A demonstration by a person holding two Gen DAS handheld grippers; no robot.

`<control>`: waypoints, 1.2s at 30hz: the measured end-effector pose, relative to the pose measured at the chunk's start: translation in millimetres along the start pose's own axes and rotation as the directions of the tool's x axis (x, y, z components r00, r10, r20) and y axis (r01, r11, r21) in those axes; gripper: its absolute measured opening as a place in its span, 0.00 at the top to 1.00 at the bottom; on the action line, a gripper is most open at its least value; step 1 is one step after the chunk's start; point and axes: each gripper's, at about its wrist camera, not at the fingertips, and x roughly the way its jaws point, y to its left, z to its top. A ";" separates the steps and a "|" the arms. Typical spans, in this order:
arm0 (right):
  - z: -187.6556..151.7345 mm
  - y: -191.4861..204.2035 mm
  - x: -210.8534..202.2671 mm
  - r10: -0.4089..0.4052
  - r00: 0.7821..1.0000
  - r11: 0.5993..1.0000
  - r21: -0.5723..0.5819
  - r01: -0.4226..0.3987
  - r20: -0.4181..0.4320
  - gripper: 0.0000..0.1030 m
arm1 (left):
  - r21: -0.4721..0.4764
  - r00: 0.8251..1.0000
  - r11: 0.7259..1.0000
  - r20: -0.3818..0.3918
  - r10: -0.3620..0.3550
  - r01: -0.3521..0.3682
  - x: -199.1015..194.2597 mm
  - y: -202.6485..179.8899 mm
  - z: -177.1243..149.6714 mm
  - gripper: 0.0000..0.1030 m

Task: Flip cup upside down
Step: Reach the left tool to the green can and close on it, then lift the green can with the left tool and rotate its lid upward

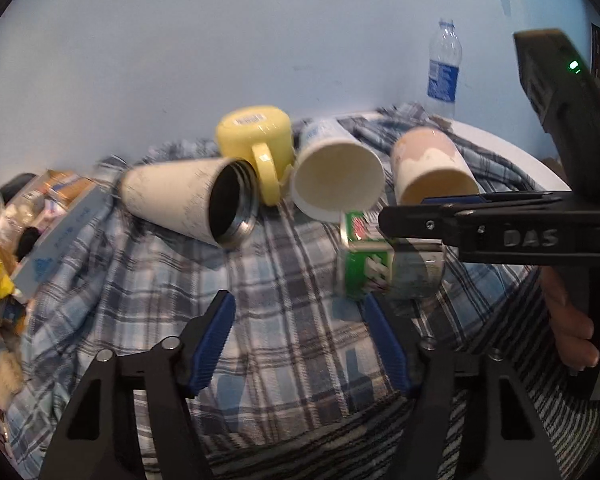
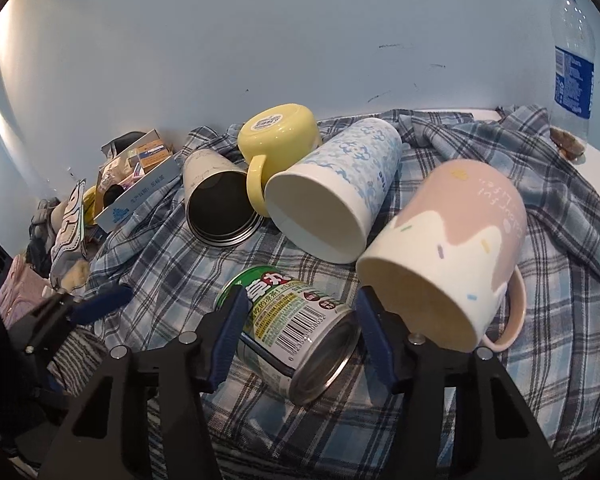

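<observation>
Right gripper (image 2: 300, 340): jaws standing wide, straddling the green-labelled can (image 2: 296, 320) lying on its side at lower centre, not visibly pinching it. Left gripper (image 1: 300, 344): jaws spread wide, holding nothing, hanging over the plaid cloth (image 1: 276, 280). Beyond, lying on their sides: pink-and-cream mug (image 2: 456, 248) at right; blue-patterned paper cup (image 2: 336, 192) at centre; steel-lined tumbler (image 2: 216, 200) left of it. Yellow mug (image 2: 278, 136) sitting upside down behind these. Cardboard box (image 2: 140, 184) resting at left; water bottle (image 2: 574, 64) standing upper right against the pale blue wall (image 2: 260, 40).
</observation>
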 end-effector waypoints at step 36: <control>-29.4 27.3 -11.3 -0.212 0.976 0.971 -0.127 0.204 -0.051 0.75 | -0.199 0.993 0.973 0.056 -0.109 0.118 -21.1 14.1 9.8 0.06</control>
